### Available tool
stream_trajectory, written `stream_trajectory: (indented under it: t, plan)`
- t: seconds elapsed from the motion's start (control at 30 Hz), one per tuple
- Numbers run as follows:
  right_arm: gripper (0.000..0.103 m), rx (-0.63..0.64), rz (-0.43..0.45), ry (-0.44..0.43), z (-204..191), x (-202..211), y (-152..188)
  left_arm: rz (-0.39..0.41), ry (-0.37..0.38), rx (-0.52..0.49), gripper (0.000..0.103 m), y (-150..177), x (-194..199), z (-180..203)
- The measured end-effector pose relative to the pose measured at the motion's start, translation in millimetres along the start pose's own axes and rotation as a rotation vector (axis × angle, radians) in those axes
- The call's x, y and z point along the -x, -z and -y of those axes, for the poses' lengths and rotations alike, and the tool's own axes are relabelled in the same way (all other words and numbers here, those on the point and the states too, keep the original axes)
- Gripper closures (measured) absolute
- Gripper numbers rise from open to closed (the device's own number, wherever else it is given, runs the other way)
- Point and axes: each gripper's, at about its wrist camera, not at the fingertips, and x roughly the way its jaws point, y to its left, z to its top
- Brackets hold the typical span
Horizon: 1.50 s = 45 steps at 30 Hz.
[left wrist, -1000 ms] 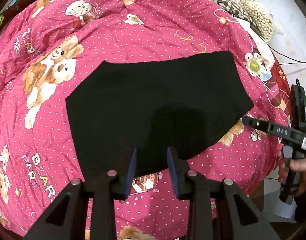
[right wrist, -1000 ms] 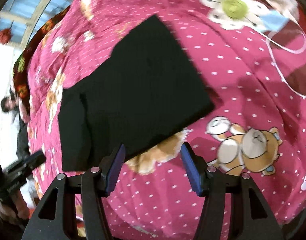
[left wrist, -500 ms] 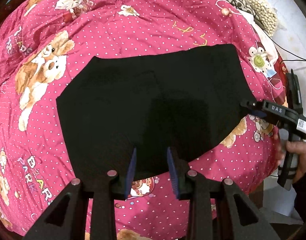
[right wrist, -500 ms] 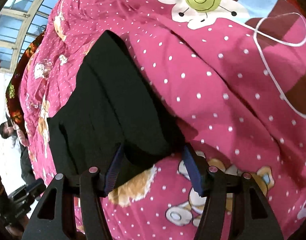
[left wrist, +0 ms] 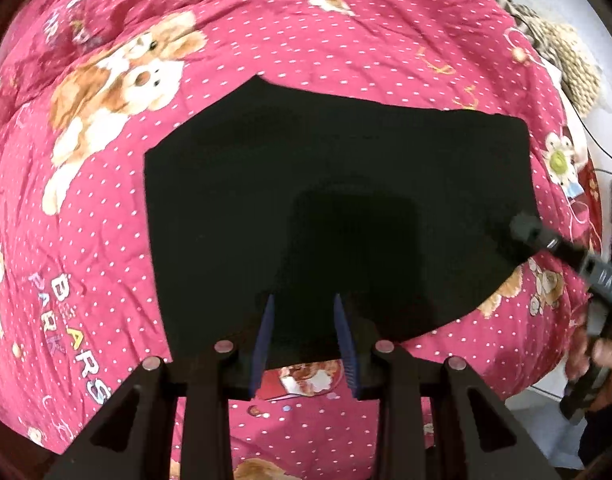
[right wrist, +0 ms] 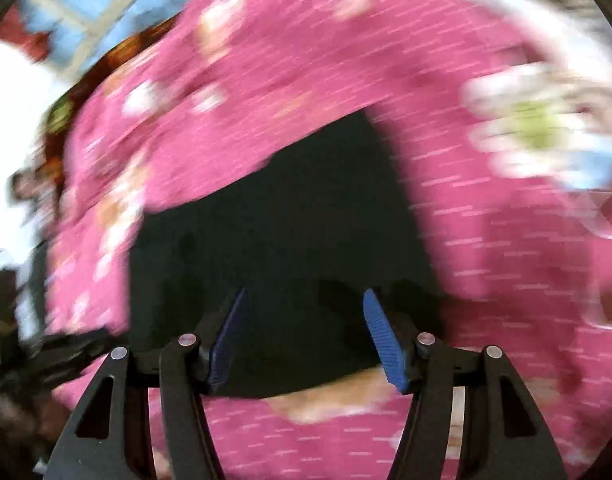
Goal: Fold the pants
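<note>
Black pants point(left wrist: 325, 208) lie flat mid-bed on a pink quilt point(left wrist: 345, 52) printed "BEARS PARK". Left gripper point(left wrist: 304, 336) and right gripper point(right wrist: 306, 336) hover at the pants' near edge, jaws apart, holding nothing.

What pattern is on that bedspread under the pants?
The bedspread is pink with white dots and cartoon bears, clearest in the left wrist view.

Pink dotted bear-print quilt point(left wrist: 345, 60) covers bed; black folded pants point(left wrist: 325, 208) lie flat on it.
</note>
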Motion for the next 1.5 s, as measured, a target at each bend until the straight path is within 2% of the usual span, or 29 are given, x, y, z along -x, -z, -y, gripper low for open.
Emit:
stream_trajectory:
  t: [0.07, 0.2, 0.4, 0.63, 0.73, 0.87, 0.9, 0.93, 1.0, 1.23, 1.37, 1.5]
  plan:
    - [0.043, 0.048, -0.084, -0.094, -20, -28, 0, -0.002, -0.004, 0.017, 0.069, 2, 0, -6]
    - [0.043, 0.084, -0.181, -0.196, -47, -71, -1, -0.006, -0.008, 0.055, 0.069, 7, 1, -22]
    - [0.044, 0.146, -0.228, -0.205, -67, -106, -11, -0.025, -0.004, 0.122, 0.069, 16, -6, -47]
    - [0.055, 0.159, -0.259, -0.228, -73, -112, -18, -0.04, 0.022, 0.142, 0.069, 18, -15, -56]
    - [0.056, 0.165, -0.256, -0.24, -79, -111, -19, -0.04, 0.031, 0.139, 0.069, 16, -17, -57]
    - [0.061, 0.143, -0.259, -0.224, -78, -122, -24, -0.047, 0.035, 0.143, 0.069, 14, -22, -60]
    - [0.069, 0.139, -0.262, -0.222, -78, -123, -25, -0.048, 0.036, 0.144, 0.069, 14, -22, -60]
    - [0.086, 0.138, -0.265, -0.22, -79, -124, -27, -0.049, 0.037, 0.146, 0.069, 14, -22, -61]
    - [0.101, 0.14, -0.285, -0.216, -81, -124, -27, -0.048, 0.039, 0.148, 0.069, 13, -23, -61]
    - [0.101, 0.222, -0.24, -0.21, -98, -103, -43, -0.041, 0.047, 0.154, 0.069, 13, -20, -64]
    - [0.101, 0.207, -0.293, -0.161, -89, -121, -44, -0.041, 0.047, 0.152, 0.069, 15, -18, -65]
    - [0.099, 0.193, -0.312, -0.141, -80, -120, -35, -0.038, 0.044, 0.162, 0.069, 18, -15, -70]
